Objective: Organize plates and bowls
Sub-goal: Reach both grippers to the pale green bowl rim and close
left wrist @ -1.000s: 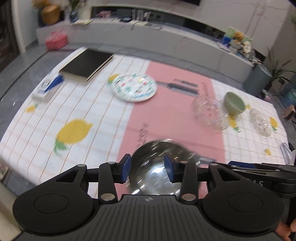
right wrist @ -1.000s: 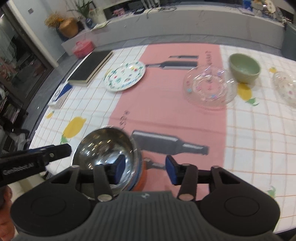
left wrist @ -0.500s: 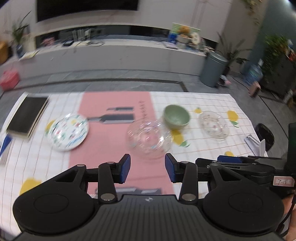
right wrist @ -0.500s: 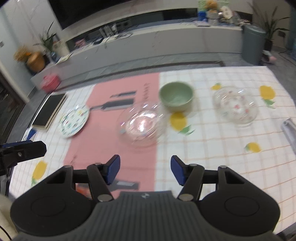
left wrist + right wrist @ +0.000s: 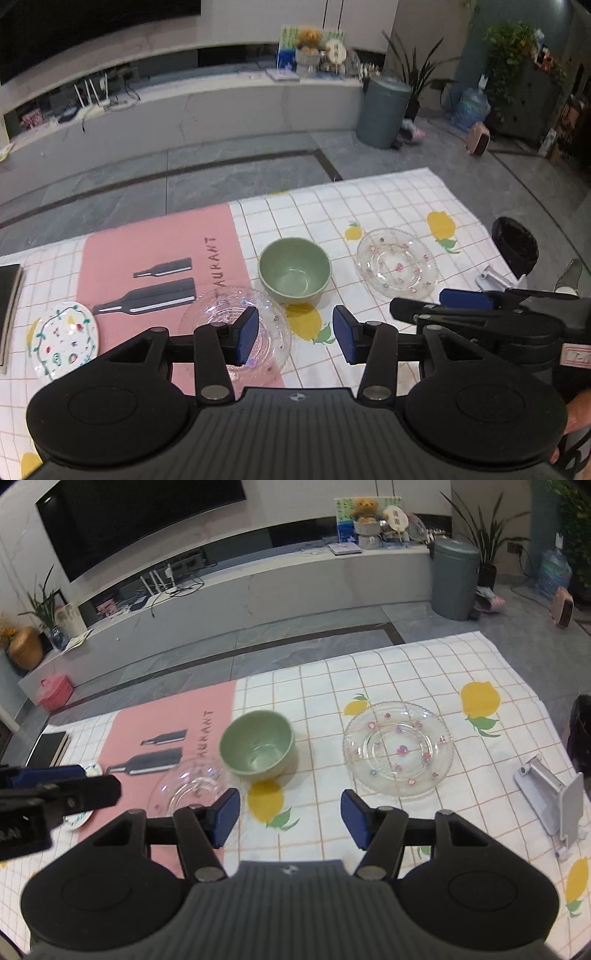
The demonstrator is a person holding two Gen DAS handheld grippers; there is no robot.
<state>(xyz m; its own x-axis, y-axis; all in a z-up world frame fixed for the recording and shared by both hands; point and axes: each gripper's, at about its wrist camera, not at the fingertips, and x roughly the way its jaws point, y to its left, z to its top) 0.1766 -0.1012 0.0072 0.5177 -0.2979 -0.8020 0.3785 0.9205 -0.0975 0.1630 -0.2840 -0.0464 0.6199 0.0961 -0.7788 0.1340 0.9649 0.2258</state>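
Both grippers hang above the table with nothing in them: the left gripper (image 5: 295,334) has its jaws opening on empty air, and the right gripper (image 5: 290,818) has its jaws apart too. The green bowl (image 5: 294,270) sits on the tablecloth (image 5: 406,672) between two glass plates (image 5: 397,264) (image 5: 236,332), with a painted plate (image 5: 62,339) off left. My guess is they're lining up for the bowl or a glass plate.

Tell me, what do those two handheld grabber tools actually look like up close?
Both are matte black plastic. The left gripper and right gripper each have a ribbed central body flanked by two round discs, with hinged arms joined by silver rivets. Their jaws carry blue pads. Seen side-on, the left one shows white lettering and the right one a small white label.
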